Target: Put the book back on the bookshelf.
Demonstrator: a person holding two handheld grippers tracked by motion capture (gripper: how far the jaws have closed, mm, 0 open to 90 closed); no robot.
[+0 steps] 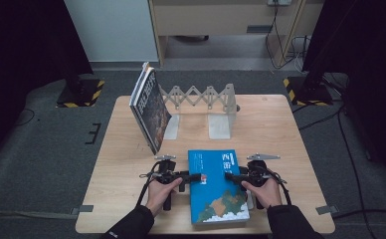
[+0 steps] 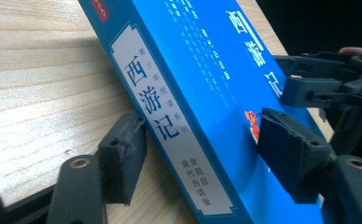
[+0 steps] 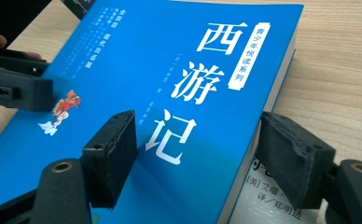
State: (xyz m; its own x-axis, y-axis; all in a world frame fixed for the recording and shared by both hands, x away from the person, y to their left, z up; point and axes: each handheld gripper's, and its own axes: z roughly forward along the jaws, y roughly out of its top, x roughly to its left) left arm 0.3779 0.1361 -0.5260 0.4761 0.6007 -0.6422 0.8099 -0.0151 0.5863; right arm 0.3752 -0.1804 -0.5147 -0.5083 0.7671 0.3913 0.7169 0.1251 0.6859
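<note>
A blue book [image 1: 217, 185] with white Chinese title lettering lies flat near the table's front edge. My left gripper [image 1: 195, 177] is at its left, spine edge. In the left gripper view the spine [image 2: 170, 116] runs between the jaws of my left gripper [image 2: 202, 149]: one pad hovers over the cover, the other stands low beside the spine, and I see no firm press. My right gripper [image 1: 229, 177] has the book's right, page edge. There my right gripper [image 3: 200, 154] has one pad on the cover [image 3: 170, 70] and the other under the page edge.
A white-covered book [image 3: 263, 205] shows beneath the blue book's right edge. A dark-covered book [image 1: 151, 109] leans upright against a metal scissor-type bookend rack [image 1: 201, 97] at the back of the wooden table [image 1: 280, 129]. Bare wood lies left and right of the hands.
</note>
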